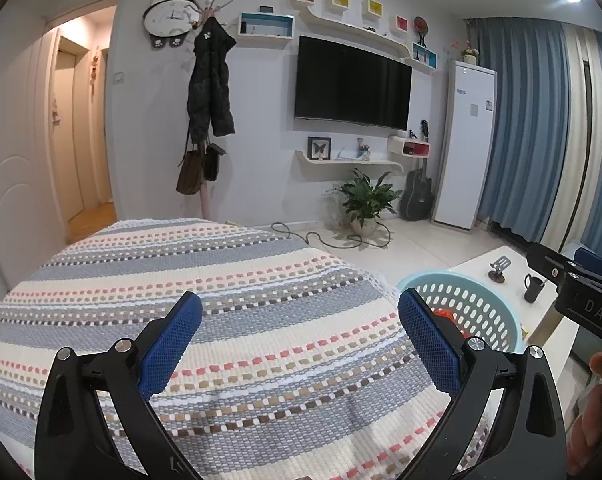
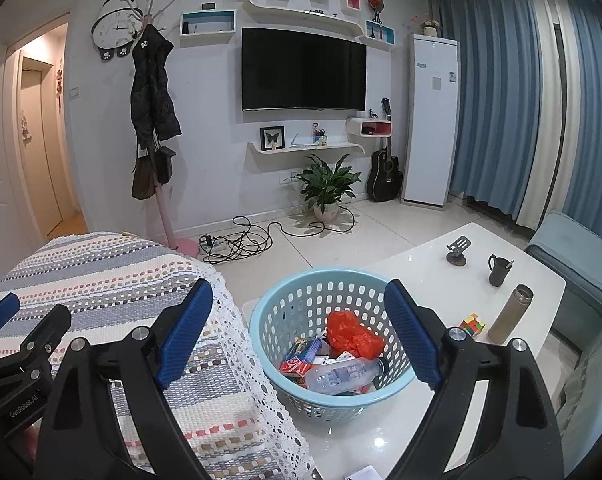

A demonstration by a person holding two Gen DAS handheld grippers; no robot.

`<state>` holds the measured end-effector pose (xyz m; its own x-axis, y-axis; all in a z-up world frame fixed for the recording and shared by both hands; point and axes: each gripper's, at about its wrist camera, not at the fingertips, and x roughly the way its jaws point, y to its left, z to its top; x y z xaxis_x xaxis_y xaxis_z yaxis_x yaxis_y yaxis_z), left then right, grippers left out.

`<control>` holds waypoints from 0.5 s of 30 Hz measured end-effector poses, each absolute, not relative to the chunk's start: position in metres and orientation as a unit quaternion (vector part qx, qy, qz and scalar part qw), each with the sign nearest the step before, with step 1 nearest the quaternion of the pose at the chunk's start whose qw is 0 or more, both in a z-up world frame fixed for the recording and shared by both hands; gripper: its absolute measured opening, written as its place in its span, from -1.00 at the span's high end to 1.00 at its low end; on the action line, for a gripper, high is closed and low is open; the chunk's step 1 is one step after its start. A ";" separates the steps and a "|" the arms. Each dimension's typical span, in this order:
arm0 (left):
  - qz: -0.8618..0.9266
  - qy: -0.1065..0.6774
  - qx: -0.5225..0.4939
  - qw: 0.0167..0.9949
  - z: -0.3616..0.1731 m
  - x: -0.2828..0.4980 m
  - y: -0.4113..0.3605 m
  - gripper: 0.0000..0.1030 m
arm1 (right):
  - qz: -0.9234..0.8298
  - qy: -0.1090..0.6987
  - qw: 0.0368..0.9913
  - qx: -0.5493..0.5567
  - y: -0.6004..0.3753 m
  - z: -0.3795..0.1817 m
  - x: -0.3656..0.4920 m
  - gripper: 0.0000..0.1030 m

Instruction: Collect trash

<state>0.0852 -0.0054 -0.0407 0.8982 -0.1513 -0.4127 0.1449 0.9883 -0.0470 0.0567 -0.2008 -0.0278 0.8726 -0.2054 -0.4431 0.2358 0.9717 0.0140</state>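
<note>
A light blue perforated basket [image 2: 301,300] stands on the white table [image 2: 421,272], holding a clear plastic bottle [image 2: 341,374], a crumpled red bag [image 2: 351,332] and several small boxes. My right gripper [image 2: 301,328] hovers above the basket, open, with nothing between its blue pads. The left gripper [image 1: 301,340] is open over a striped woven cover [image 1: 221,280] and holds nothing. In the left wrist view the basket [image 1: 481,300] shows at the right, with the other gripper's black body at the right edge.
On the white table stand a black mug [image 2: 499,270], a phone stand [image 2: 457,250], a brown flask [image 2: 509,312] and a colour cube [image 2: 473,324]. Cables [image 2: 241,244], a potted plant [image 2: 327,188] and a coat stand [image 2: 157,120] are on the floor beyond. A blue sofa [image 2: 573,256] sits right.
</note>
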 end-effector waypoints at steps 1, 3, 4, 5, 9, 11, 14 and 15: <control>-0.076 0.213 -0.007 0.974 -0.041 0.085 -0.006 -0.85 | -0.115 0.225 0.967 0.033 -0.201 -0.028 0.057 -0.62; -0.076 0.214 -0.007 0.974 -0.041 0.085 -0.006 -0.85 | -0.115 0.225 0.967 0.033 -0.201 -0.028 0.057 -0.62; -0.076 0.214 -0.007 0.974 -0.041 0.085 -0.006 -0.85 | -0.115 0.225 0.967 0.033 -0.201 -0.028 0.057 -0.62; -0.076 0.216 -0.008 0.973 -0.041 0.085 -0.006 -0.85 | -0.115 0.225 0.967 0.033 -0.201 -0.028 0.056 -0.63; -0.077 0.219 -0.009 0.973 -0.041 0.086 -0.006 -0.85 | -0.115 0.225 0.967 0.034 -0.201 -0.028 0.057 -0.64; -0.076 0.219 -0.008 0.973 -0.041 0.086 -0.007 -0.85 | -0.114 0.226 0.967 0.034 -0.201 -0.028 0.057 -0.65; -0.076 0.221 -0.006 0.972 -0.041 0.086 -0.008 -0.85 | -0.114 0.226 0.967 0.034 -0.202 -0.028 0.056 -0.65; -0.076 0.220 -0.006 0.972 -0.041 0.085 -0.008 -0.85 | -0.114 0.226 0.967 0.034 -0.201 -0.028 0.056 -0.65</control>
<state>0.0854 -0.0082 -0.0409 0.8913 -0.1508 -0.4276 0.1453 0.9883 -0.0457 0.0563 -0.2014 -0.0282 0.8718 -0.2055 -0.4447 0.2362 0.9716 0.0141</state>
